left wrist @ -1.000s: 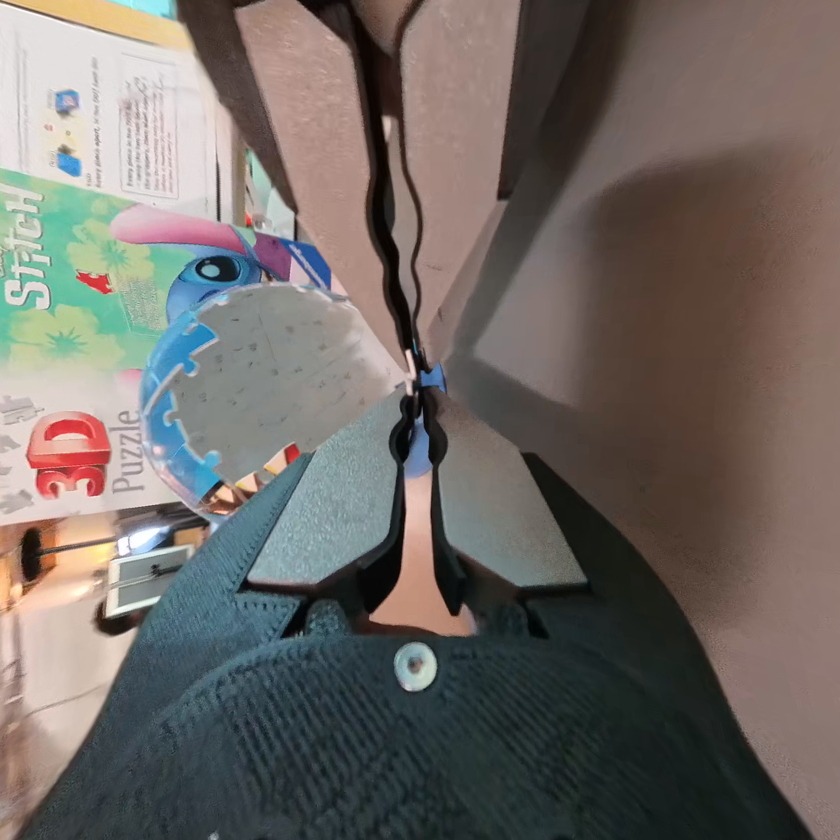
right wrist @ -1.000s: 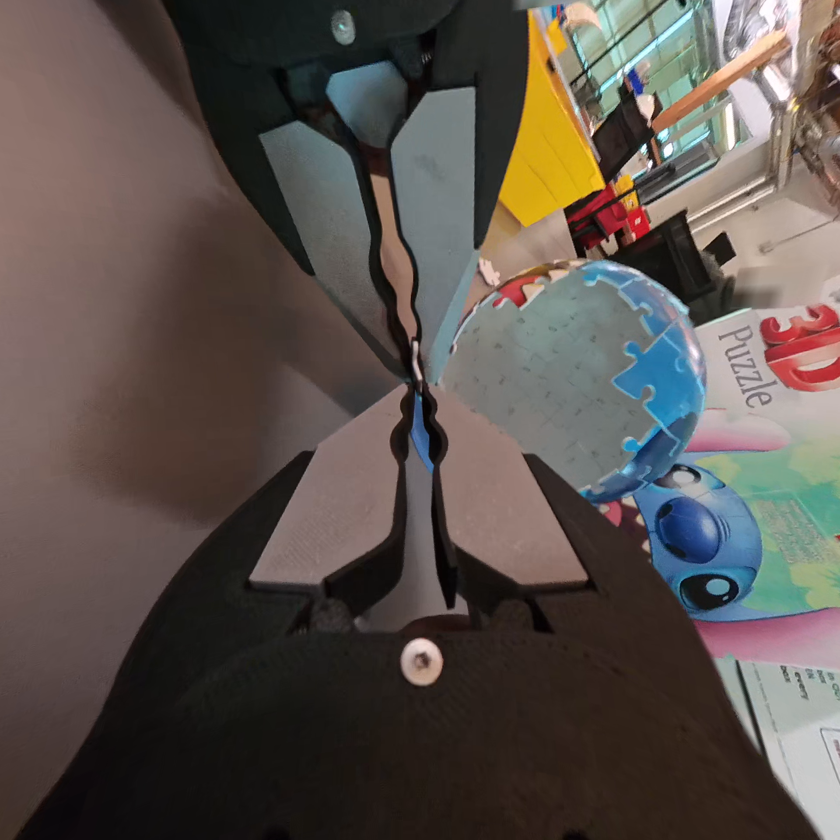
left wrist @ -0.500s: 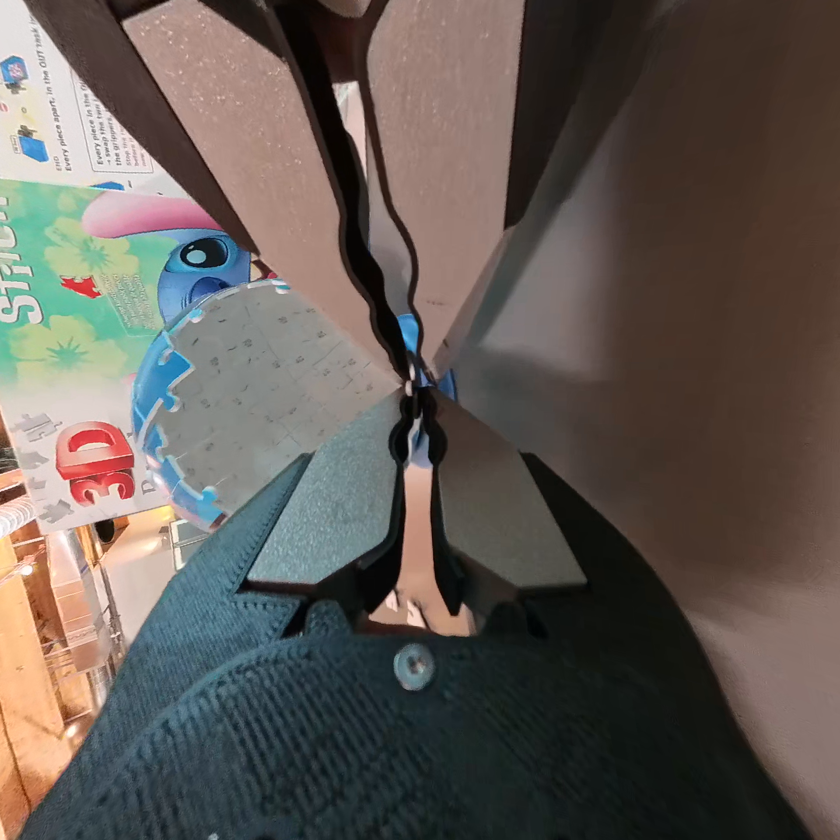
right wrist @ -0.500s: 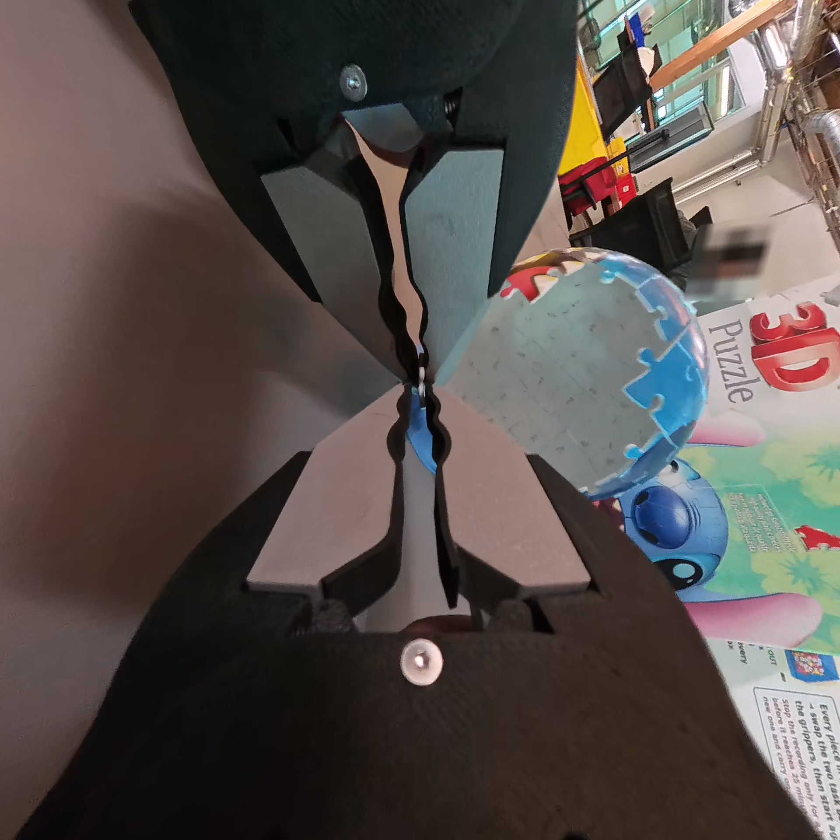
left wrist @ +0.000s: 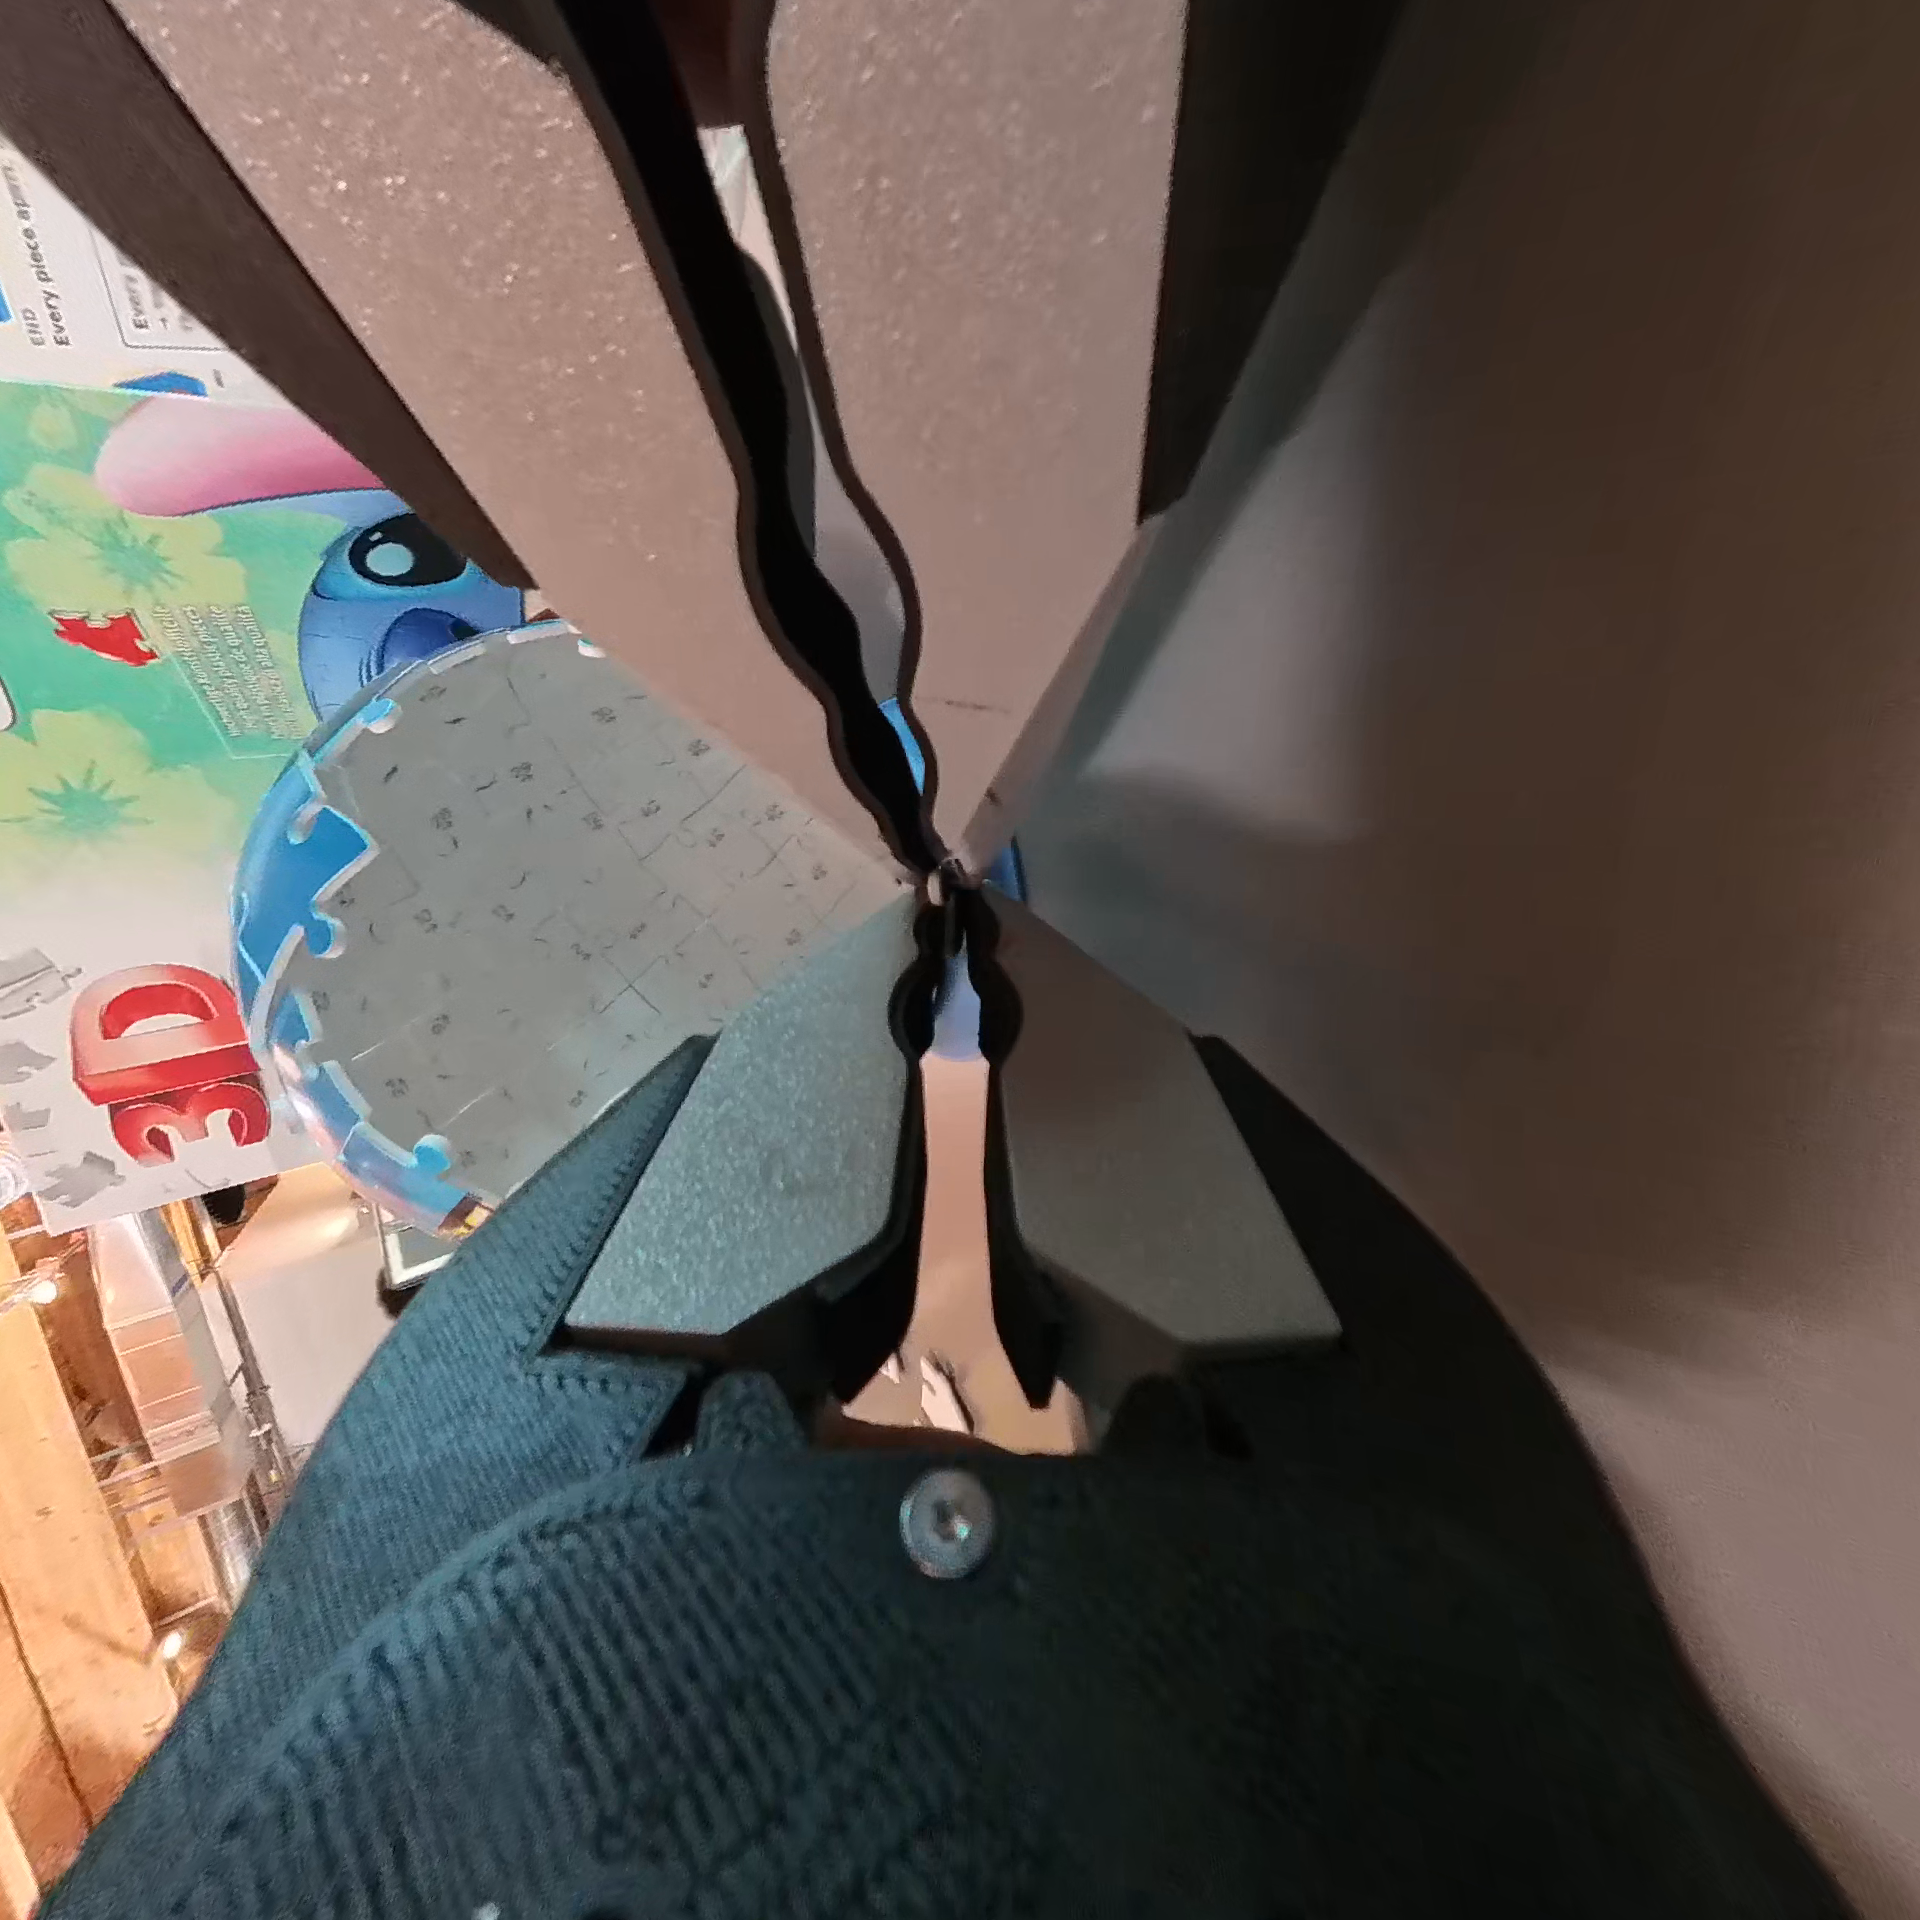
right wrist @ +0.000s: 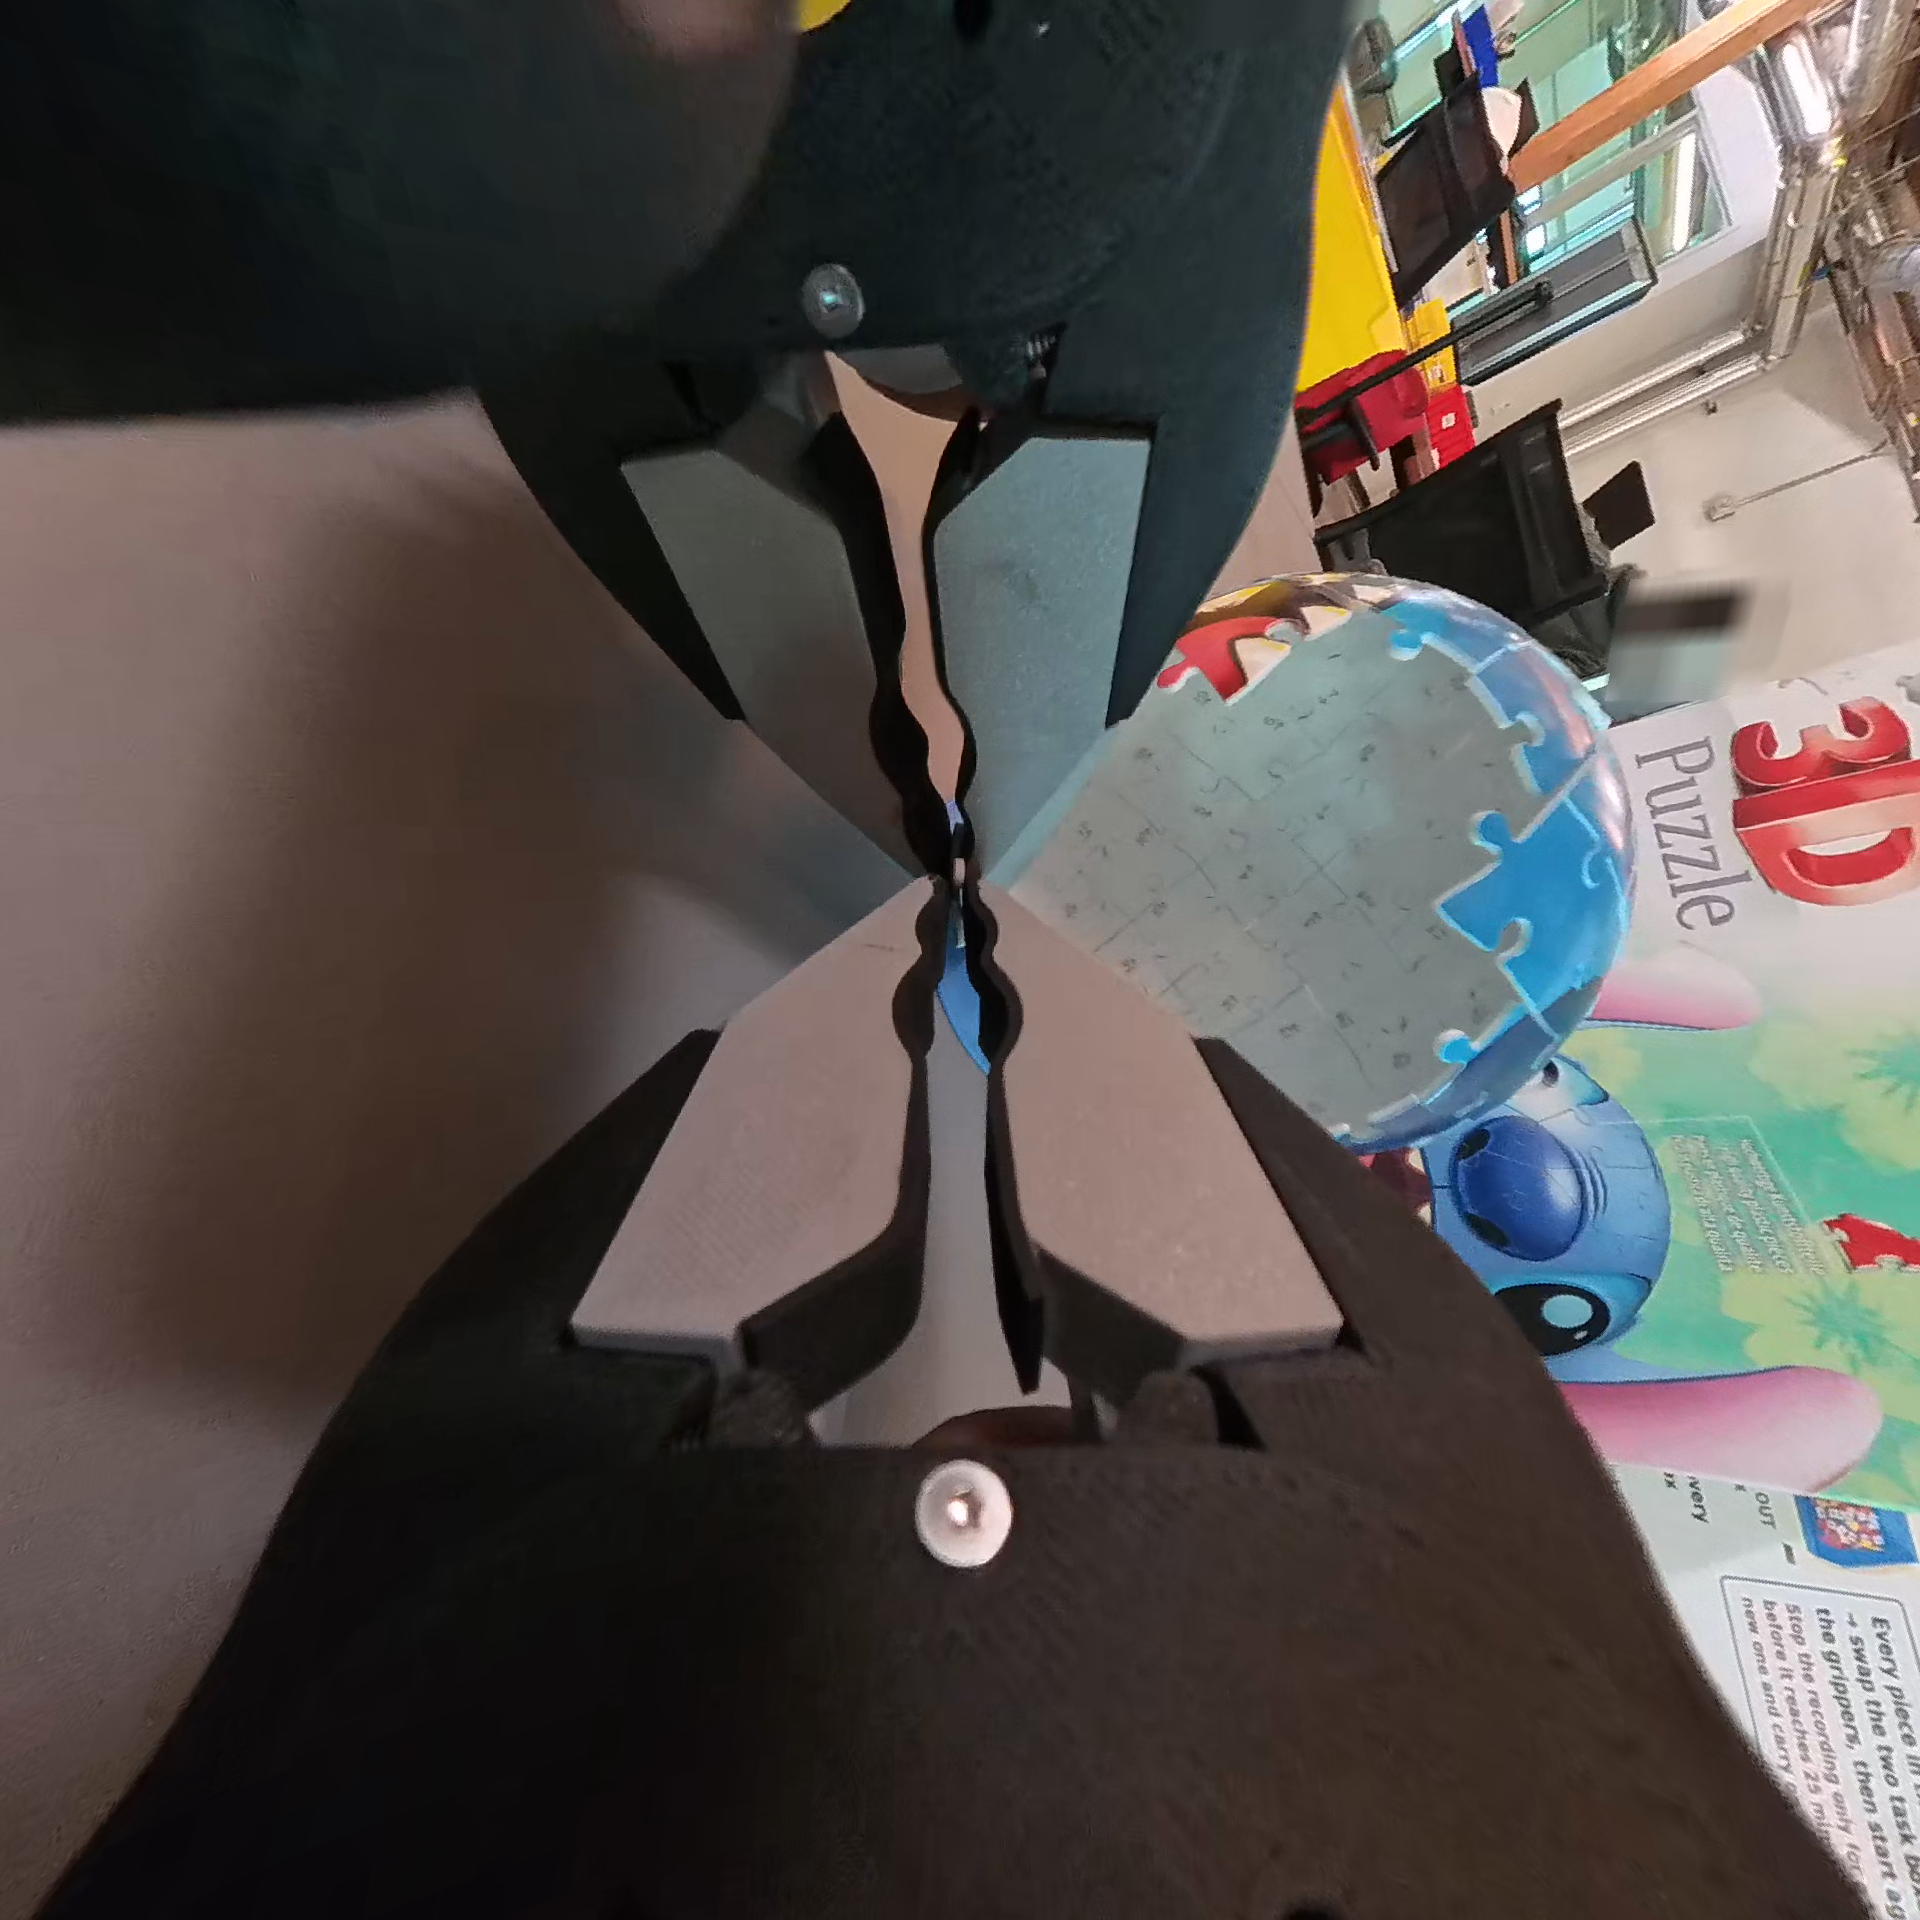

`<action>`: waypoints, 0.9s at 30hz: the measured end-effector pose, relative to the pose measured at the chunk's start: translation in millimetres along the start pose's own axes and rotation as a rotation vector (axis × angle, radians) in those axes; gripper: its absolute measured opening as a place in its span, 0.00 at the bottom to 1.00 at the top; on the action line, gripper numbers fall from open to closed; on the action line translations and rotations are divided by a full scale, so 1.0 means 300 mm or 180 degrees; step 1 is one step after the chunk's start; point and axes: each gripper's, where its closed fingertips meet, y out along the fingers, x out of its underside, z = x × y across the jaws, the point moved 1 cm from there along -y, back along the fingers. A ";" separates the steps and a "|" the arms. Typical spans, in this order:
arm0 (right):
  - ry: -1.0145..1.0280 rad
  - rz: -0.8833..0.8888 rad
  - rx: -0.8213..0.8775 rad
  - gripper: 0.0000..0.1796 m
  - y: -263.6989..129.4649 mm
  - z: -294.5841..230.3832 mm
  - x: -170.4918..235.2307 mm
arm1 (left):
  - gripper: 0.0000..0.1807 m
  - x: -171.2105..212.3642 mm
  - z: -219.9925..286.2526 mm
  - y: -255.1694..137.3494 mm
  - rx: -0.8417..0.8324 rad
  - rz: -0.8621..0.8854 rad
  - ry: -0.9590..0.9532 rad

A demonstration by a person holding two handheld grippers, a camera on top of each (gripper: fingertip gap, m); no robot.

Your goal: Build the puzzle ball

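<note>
Your left tongs (left wrist: 951,914) are closed on a small blue piece (left wrist: 958,1013), which shows between the fingers just behind their tips. Your right tongs (right wrist: 954,902) are also closed on a blue piece (right wrist: 961,1003), seen in the narrow gap between the fingers and on the right of it. The two tongs point at each other, tip against tip, so each camera sees the other tongs coming down from the top of its picture. At the meeting point there is a small light edge of a piece, but you cannot tell from these views if the two pieces are already joined or only touching. The half-built ball (right wrist: 1340,873) stands on the printed sheet (right wrist: 1766,1039) on the bench (right wrist: 260,831), beside the tongs and not touched by them. Its open side faces the cameras, so you see the grey inside with small marks, and a blue rim of pieces with a little red at one end. In the left view the ball (left wrist: 499,914) is to the left of the tongs, partly hidden behind the fingers.
</note>
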 end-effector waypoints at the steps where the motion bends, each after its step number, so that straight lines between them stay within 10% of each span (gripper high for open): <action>1: 0.0003 -0.0002 0.0002 0.00 0.000 0.001 0.001 | 0.00 0.000 -0.002 0.001 -0.0016 0.0000 0.0012; 27: -0.0054 0.0057 0.0018 0.00 -0.007 0.011 0.002 | 0.00 -0.008 -0.014 0.014 -0.0202 0.0147 0.0060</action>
